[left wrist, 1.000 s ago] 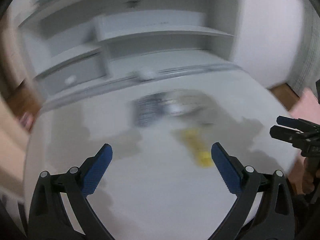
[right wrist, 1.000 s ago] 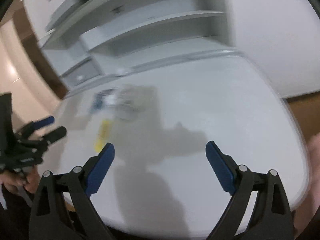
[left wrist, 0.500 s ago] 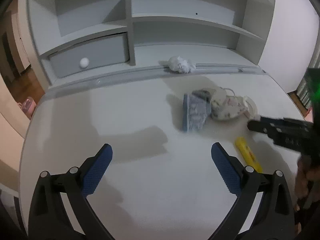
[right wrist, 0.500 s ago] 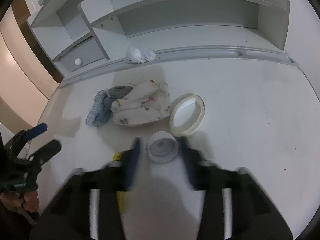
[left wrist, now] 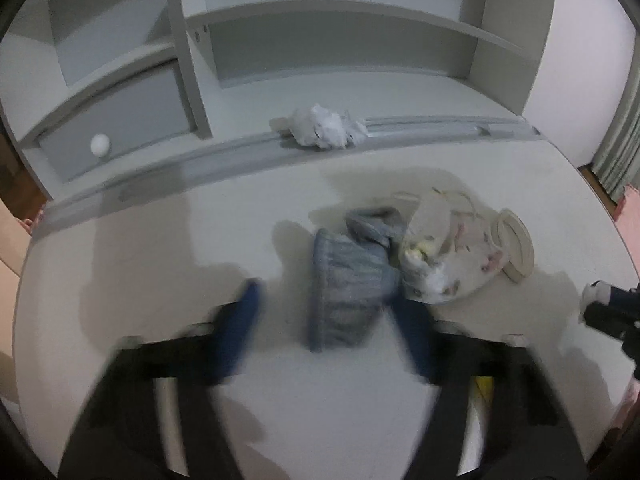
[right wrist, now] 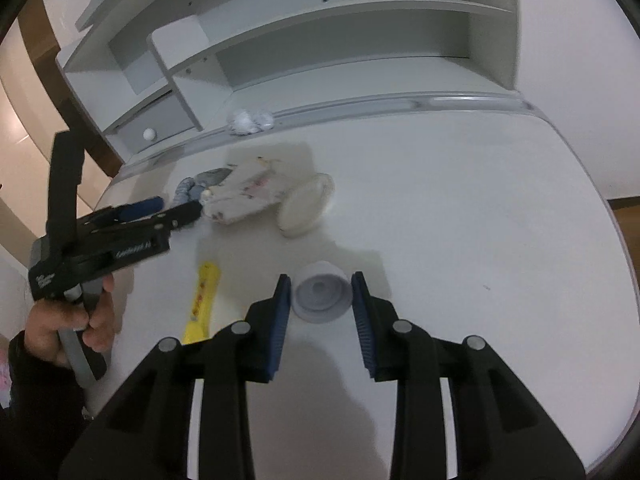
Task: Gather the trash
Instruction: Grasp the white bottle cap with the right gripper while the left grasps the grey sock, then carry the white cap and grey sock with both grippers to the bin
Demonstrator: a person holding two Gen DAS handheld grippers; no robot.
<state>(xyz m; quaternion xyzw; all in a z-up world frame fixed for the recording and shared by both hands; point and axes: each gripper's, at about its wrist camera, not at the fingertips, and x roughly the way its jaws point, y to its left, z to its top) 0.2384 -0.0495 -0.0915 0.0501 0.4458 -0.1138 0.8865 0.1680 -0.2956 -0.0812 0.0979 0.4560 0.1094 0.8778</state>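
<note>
On the white desk (right wrist: 460,200) my right gripper (right wrist: 322,298) has its jaws around a small white plastic cup (right wrist: 322,296) lying on its side, pads touching or nearly touching its rim. My left gripper (left wrist: 328,312), blurred by motion, has its jaws partly closed on either side of a blue-grey striped sock (left wrist: 348,284), not gripping it. Beside the sock lies a white floral bag (left wrist: 448,256) and a roll of tape (left wrist: 516,244). A yellow wrapper (right wrist: 202,300) lies left of the cup. A crumpled white tissue (left wrist: 326,126) sits on the desk's rear ledge.
A white shelf unit (left wrist: 320,52) with a grey drawer (left wrist: 116,136) stands along the back of the desk. The desk's rounded right edge (right wrist: 600,208) drops to a wood floor. The left gripper and the hand holding it show in the right wrist view (right wrist: 120,228).
Both grippers moved forward and down toward the desk. The right jaws narrowed around the white cup. The left jaws narrowed around the sock.
</note>
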